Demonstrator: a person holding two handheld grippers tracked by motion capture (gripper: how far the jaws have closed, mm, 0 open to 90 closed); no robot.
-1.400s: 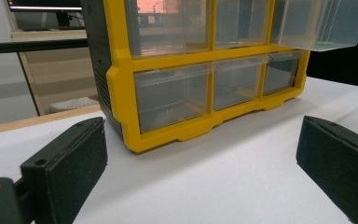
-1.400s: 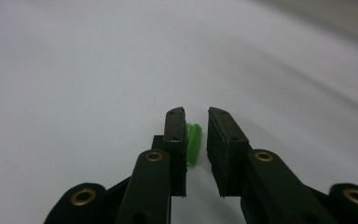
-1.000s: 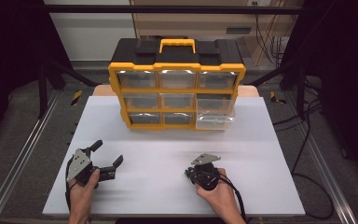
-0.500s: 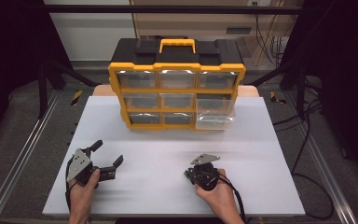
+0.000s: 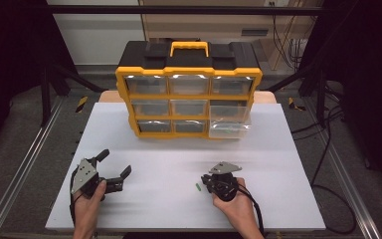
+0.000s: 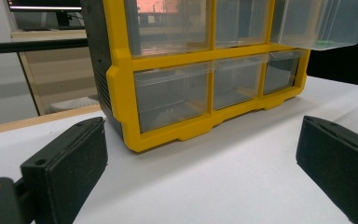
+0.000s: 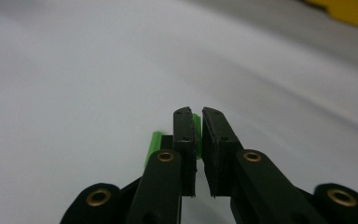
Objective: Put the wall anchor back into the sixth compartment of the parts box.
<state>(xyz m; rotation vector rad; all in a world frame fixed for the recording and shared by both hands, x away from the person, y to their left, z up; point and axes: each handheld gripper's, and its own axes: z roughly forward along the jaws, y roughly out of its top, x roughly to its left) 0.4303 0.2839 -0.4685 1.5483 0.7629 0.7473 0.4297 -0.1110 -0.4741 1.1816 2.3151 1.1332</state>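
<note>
High view: one left gripper, jaws wide, holding nothing, on the white table. One right gripper, low at the near edge, tips at one small green piece; half a second ago that piece was covered. One yellow organiser, nine drawers, one pulled out.

Left gripper view: left gripper spread, organiser ahead.

Right gripper view: right gripper nearly closed, having just narrowed, green piece apparently pinched between the pads.
</note>
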